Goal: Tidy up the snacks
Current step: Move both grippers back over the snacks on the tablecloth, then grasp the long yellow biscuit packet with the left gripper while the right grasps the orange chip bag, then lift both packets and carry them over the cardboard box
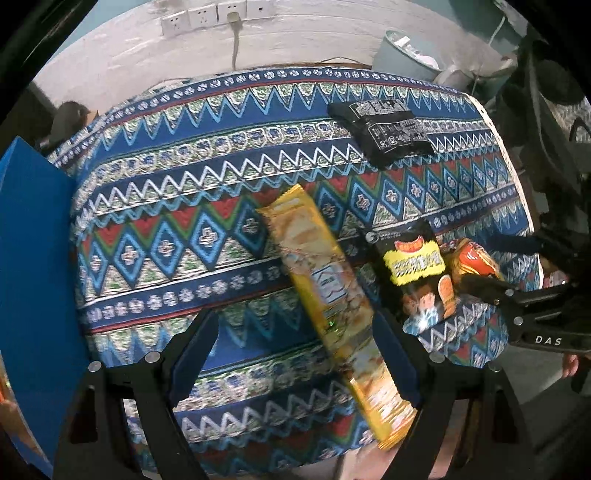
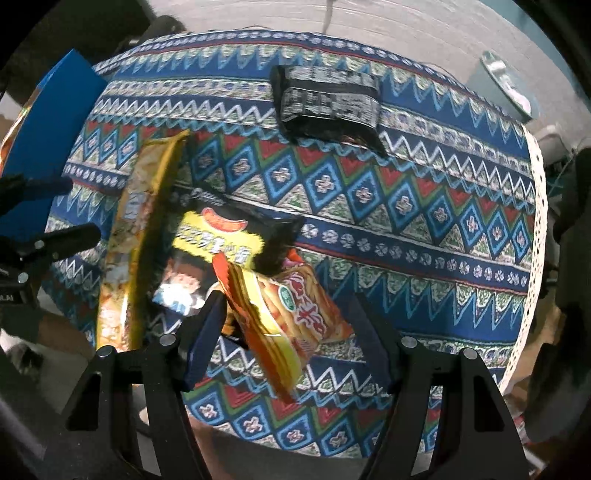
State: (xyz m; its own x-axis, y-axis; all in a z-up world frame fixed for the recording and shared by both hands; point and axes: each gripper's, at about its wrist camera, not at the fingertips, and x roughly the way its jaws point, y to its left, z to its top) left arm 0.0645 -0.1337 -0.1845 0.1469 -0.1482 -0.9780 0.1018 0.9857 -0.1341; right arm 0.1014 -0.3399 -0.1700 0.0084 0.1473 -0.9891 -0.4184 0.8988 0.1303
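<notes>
A long yellow snack pack (image 1: 332, 302) lies on the patterned tablecloth, its near end between the fingers of my open left gripper (image 1: 295, 350), beside the right finger. It also shows in the right wrist view (image 2: 136, 236). A black and yellow snack bag (image 1: 417, 273) lies right of it and shows in the right wrist view (image 2: 218, 251). An orange and yellow snack bag (image 2: 284, 317) lies between the fingers of my open right gripper (image 2: 288, 332), next to the left finger; it also shows in the left wrist view (image 1: 476, 258). A black snack pack (image 1: 384, 129) lies at the far side, seen again in the right wrist view (image 2: 328, 103).
A blue box (image 1: 33, 266) stands at the table's left edge, also in the right wrist view (image 2: 48, 155). The tablecloth (image 1: 184, 184) covers the table. A pale bin (image 1: 402, 55) stands behind the table, with wall sockets (image 1: 207, 16) above. The right gripper shows at the right of the left wrist view (image 1: 524, 295).
</notes>
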